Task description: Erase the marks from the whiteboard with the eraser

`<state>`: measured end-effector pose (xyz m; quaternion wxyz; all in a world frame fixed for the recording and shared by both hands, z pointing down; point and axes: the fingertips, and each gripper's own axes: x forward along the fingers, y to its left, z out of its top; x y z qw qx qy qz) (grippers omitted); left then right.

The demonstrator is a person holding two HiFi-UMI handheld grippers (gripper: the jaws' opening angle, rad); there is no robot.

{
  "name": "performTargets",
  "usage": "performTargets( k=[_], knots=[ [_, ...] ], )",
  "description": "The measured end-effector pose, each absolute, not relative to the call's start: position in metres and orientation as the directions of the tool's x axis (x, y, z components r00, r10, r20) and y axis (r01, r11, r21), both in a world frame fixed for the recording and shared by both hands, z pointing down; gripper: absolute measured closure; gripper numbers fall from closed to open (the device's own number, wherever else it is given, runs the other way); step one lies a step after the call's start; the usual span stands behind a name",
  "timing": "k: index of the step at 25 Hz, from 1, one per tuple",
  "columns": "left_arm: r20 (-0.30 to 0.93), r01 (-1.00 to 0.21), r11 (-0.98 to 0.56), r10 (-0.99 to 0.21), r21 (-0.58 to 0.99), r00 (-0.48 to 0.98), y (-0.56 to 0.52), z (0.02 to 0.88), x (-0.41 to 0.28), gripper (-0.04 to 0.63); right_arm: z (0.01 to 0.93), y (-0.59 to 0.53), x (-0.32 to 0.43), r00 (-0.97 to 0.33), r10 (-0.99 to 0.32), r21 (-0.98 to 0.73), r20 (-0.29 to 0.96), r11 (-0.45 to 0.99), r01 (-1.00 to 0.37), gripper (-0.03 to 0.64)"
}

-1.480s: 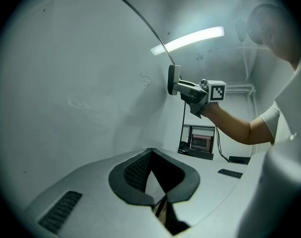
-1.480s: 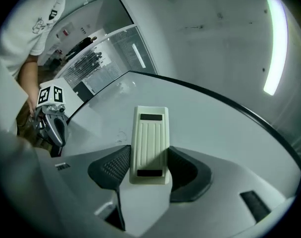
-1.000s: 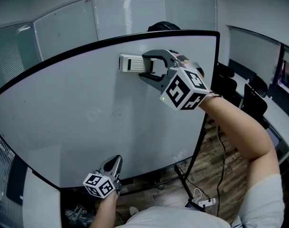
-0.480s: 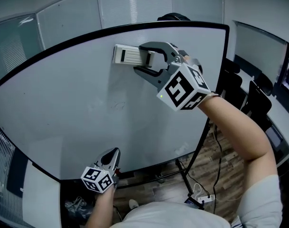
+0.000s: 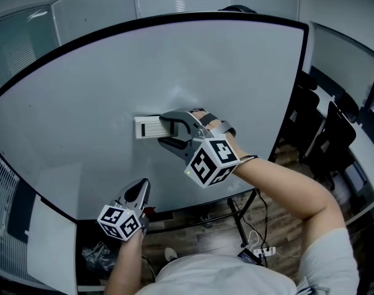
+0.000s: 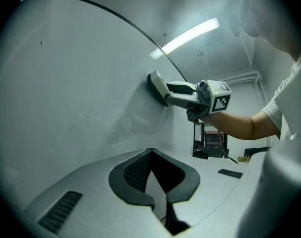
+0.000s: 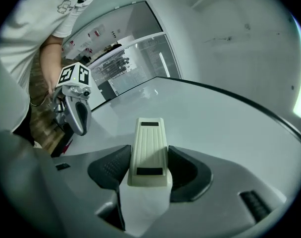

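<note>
The big whiteboard [image 5: 82,103] fills the head view. A cream eraser [image 5: 147,128] lies flat against its lower middle, with my right gripper [image 5: 175,131] shut on it. In the right gripper view the eraser [image 7: 149,150] sits squeezed between both dark pads. From the left gripper view the eraser [image 6: 158,86] presses on the board [image 6: 66,83], where faint grey smudges [image 6: 91,117] show to the left. My left gripper [image 5: 138,196] hangs below the board's bottom edge, jaws shut and holding nothing. It also shows in the right gripper view as the left gripper [image 7: 76,113].
Black office chairs [image 5: 334,134] stand to the right of the board. The board's stand legs and a power strip with cables [image 5: 251,251] rest on the wooden floor below. Glass partitions [image 5: 95,5] rise behind the board.
My right gripper has carried the eraser down the board, from near the top edge to the lower middle. The left gripper has barely moved.
</note>
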<state>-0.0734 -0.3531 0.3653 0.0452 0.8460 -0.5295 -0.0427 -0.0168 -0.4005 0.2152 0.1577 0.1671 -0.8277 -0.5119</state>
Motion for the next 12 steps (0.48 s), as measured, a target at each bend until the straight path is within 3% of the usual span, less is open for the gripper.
performTargets(
  k=[12],
  knots=[
    [-0.020,-0.916,-0.379,-0.925,0.133,0.380,-0.345,0.360,-0.092,0.588,0.349,-0.389,-0.047,-0.886,-0.362,0.836,0.289,0.546,0.050,0.382]
  ],
)
